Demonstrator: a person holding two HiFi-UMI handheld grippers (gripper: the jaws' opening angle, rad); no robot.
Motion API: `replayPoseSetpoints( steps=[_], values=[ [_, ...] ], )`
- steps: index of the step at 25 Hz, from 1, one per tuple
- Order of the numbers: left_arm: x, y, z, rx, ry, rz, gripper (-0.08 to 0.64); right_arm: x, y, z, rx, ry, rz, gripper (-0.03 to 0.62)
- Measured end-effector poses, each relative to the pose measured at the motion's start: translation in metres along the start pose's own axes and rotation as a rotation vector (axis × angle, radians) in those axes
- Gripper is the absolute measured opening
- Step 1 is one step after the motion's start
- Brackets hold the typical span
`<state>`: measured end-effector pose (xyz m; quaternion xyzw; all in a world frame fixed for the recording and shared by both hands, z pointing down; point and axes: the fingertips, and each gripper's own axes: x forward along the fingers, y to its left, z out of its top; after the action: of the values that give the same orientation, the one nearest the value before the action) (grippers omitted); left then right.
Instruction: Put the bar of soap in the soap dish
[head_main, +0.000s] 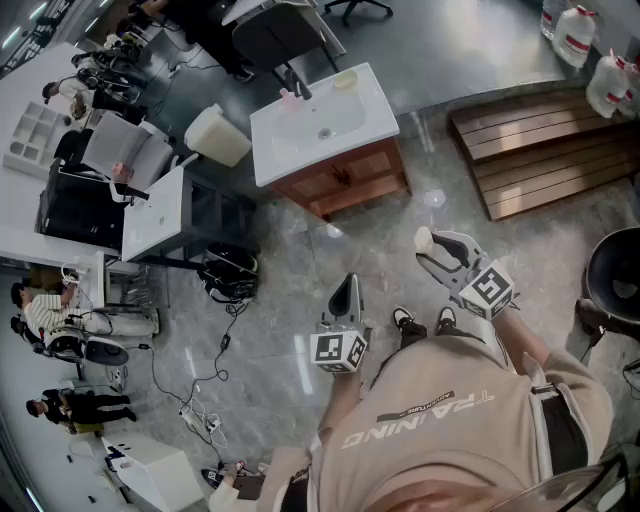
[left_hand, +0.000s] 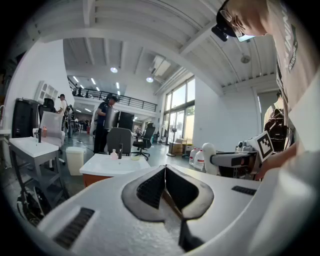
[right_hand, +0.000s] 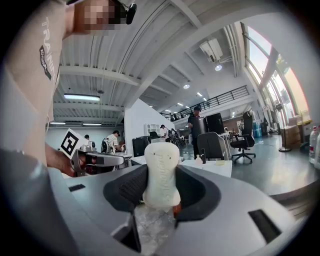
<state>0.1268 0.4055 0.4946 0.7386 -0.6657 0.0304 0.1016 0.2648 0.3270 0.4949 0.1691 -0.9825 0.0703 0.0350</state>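
Note:
A cream bar of soap (head_main: 424, 240) stands upright between the jaws of my right gripper (head_main: 437, 252), which is shut on it; the right gripper view shows the bar (right_hand: 161, 186) filling the gap between the black pads. My left gripper (head_main: 347, 284) is shut with nothing in it, its pads meeting in the left gripper view (left_hand: 165, 171). Both are held at waist height over the floor, level. The yellowish soap dish (head_main: 345, 79) sits at the far right corner of the white sink top (head_main: 300, 140), well ahead of both grippers. It also shows small as the dish (left_hand: 135, 158) and the dish (right_hand: 220, 162).
The sink sits on a wooden cabinet (head_main: 345, 178) with a pink bottle (head_main: 289, 97) by the tap. A white bin (head_main: 218, 135) stands left of it, a slatted wooden platform (head_main: 540, 150) right, a black stool (head_main: 615, 275) at far right. Cables (head_main: 215, 345) trail on the floor.

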Motion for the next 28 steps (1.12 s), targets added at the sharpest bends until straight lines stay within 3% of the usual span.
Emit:
replayPoseSetpoints(
  steps=[17, 23, 28],
  values=[
    [-0.014, 0.058, 0.004, -0.078, -0.055, -0.006, 0.011, 0.030, 0.026, 0.025, -0.022, 0.000, -0.089, 0.164],
    [-0.017, 0.090, -0.009, -0.097, -0.040, -0.003, 0.011, 0.056, 0.030, 0.030, -0.003, -0.014, -0.102, 0.164],
    [-0.004, 0.113, -0.011, -0.078, -0.015, -0.043, 0.011, 0.082, 0.031, 0.037, -0.012, -0.042, -0.117, 0.164]
  ],
)
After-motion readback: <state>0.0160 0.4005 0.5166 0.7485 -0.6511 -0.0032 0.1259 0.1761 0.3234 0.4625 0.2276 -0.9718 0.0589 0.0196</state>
